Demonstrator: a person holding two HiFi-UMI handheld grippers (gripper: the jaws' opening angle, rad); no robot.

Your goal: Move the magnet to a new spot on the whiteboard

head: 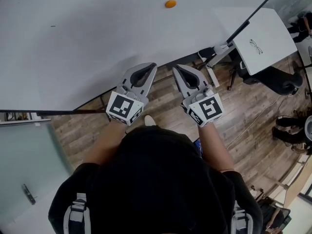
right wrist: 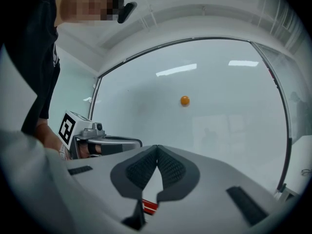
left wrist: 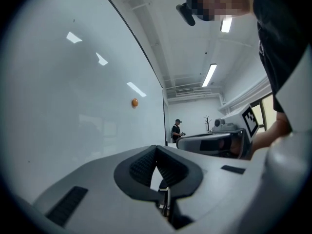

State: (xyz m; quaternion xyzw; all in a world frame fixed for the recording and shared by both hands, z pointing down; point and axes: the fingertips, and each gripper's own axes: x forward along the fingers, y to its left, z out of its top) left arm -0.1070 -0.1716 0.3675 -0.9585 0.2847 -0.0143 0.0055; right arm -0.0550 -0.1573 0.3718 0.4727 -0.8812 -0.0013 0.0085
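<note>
2 tongs are held side by side, pointing level at the whiteboard [head: 87, 43], marker cubes toward the person. The left tongs [head: 148, 67] have their pads pressed together at the tips with nothing between them. The right tongs [head: 178, 69] are likewise closed and hold nothing. The tips of the 2 lean slightly toward each other, near but apart.

The magnet [head: 170, 4], a small orange disc, sits on the board well ahead of and above both tips. From the left tongs [left wrist: 156, 148] the magnet [left wrist: 134, 102] lies up and a little left. From the right tongs [right wrist: 157, 147] it [right wrist: 185, 100] lies up and a little right. Plain white board surrounds it on every side, with much more open surface out past the left tongs than past the right.

The board's dark lower edge runs just below the tips in the head view. Its right edge slants away to the right of the right tongs. Beyond that edge stands a white desk [head: 265, 30] with glasses [head: 255, 46] on it, over a wood floor [head: 243, 111]. Far off, past the left tongs, stands a person [left wrist: 176, 130].
</note>
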